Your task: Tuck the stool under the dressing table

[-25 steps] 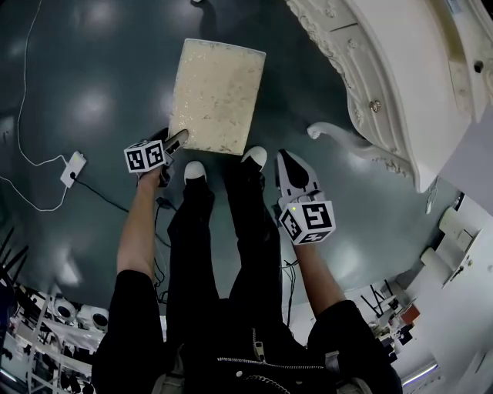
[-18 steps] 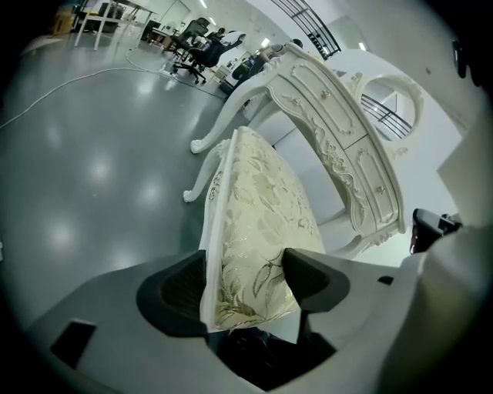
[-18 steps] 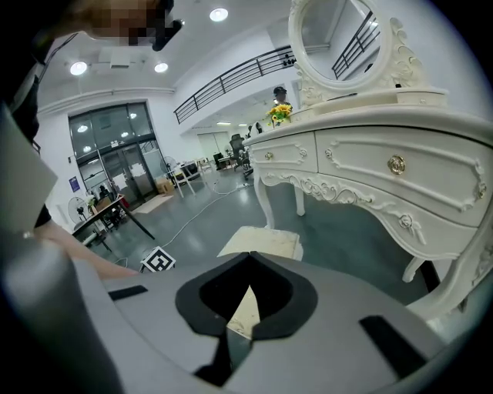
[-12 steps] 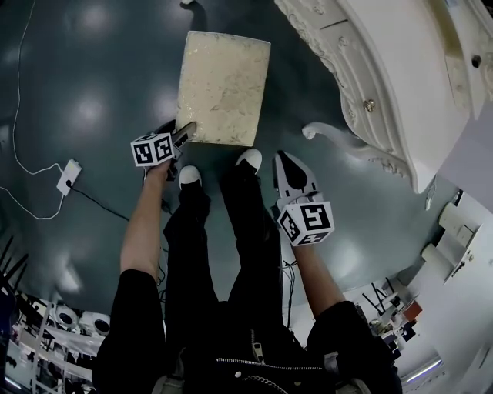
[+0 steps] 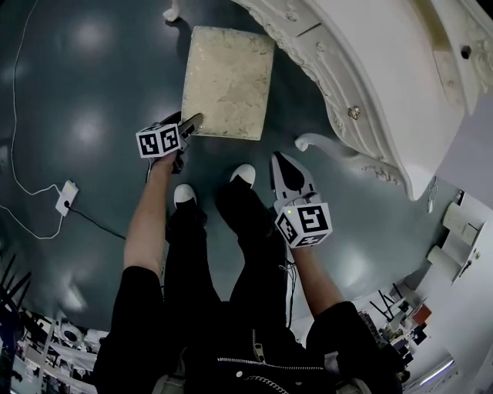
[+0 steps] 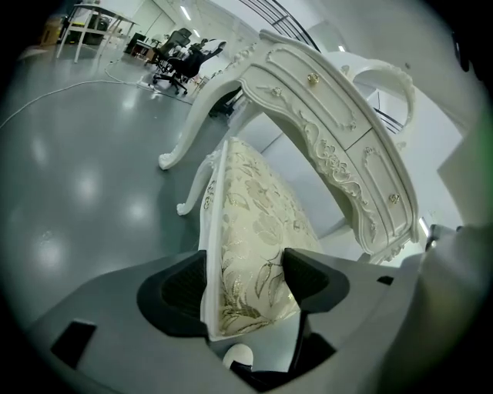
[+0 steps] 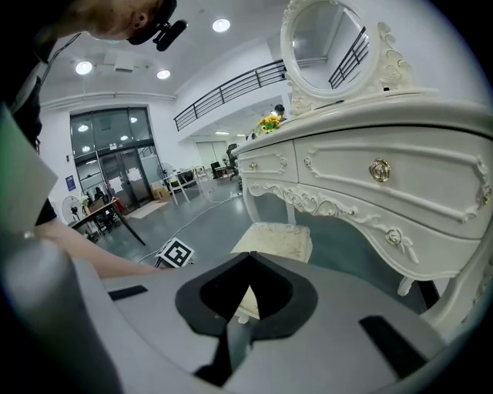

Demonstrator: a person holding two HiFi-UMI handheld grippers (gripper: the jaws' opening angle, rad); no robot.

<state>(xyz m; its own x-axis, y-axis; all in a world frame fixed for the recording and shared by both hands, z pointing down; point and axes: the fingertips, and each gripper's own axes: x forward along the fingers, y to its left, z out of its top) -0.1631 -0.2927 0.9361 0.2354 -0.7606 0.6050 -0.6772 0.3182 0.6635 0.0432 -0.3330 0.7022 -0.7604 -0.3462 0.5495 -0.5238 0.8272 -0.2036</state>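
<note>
The stool (image 5: pixel 228 81), with a cream floral cushion and white frame, stands on the dark floor with its far end at the white carved dressing table (image 5: pixel 385 85). My left gripper (image 5: pixel 191 121) is shut on the stool's near left corner. In the left gripper view the cushion edge (image 6: pixel 258 223) sits between the pads, the left gripper (image 6: pixel 245 262) clamped across it, and the dressing table (image 6: pixel 339 115) arches over to the right. My right gripper (image 5: pixel 279 160) hangs shut and empty near the person's right shoe. In its own view the right gripper (image 7: pixel 248 258) points at the stool (image 7: pixel 277 240), below the dressing table's drawers (image 7: pixel 385 177).
A curved table leg (image 5: pixel 320 142) stands just right of the stool, another leg (image 5: pixel 171 13) at the top. The person's white shoes (image 5: pixel 183 194) are just behind the stool. A white cable and adapter (image 5: pixel 66 198) lie on the floor at left.
The stool has slid up and to the right toward the dressing table, with the left gripper holding its corner. The person has stepped after it. The right gripper shifted only slightly.
</note>
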